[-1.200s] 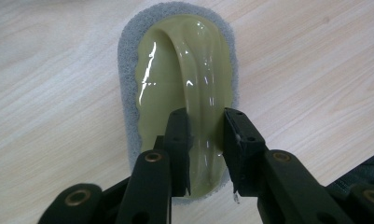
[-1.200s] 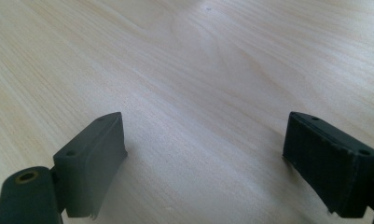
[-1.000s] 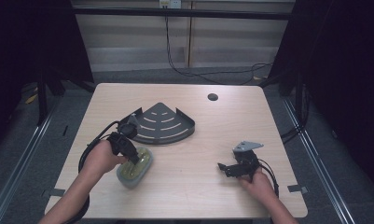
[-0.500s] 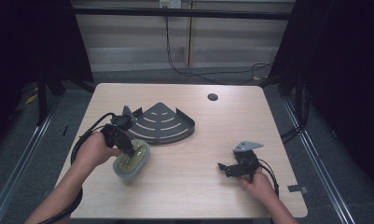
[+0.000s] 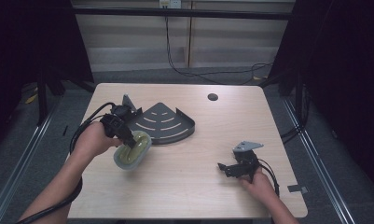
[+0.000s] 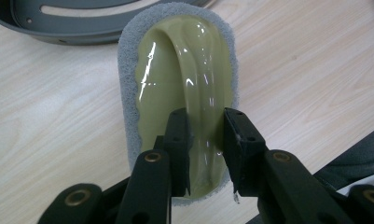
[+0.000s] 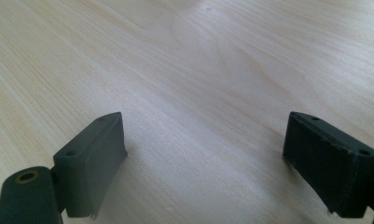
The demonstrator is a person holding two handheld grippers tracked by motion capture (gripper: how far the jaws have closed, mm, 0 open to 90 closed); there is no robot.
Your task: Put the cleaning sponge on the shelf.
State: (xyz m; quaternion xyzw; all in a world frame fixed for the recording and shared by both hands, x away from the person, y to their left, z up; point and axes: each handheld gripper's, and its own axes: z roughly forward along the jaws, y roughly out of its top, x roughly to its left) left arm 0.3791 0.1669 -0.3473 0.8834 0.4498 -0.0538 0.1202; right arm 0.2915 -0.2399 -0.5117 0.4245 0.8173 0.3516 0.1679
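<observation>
Counting one scrubber point(image 5: 131, 150), one dark fan-shaped tray point(image 5: 163, 123), two tools. Your left tool point(image 6: 205, 140) is clamping the olive handle ridge of the scrubber, which is lying on the surface point(image 5: 194, 186) just beside the tray's rim. Tray is holding nothing. Your right tool point(image 7: 205, 163) is sitting wide open over bare surface, gripping nothing.

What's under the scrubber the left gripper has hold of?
The left gripper pinches the olive handle of the scrubber, whose grey pad lies over the wooden table. Whether the pad touches the table, and what lies beneath it, is hidden. The dark corner rack sits just beyond it.
</observation>
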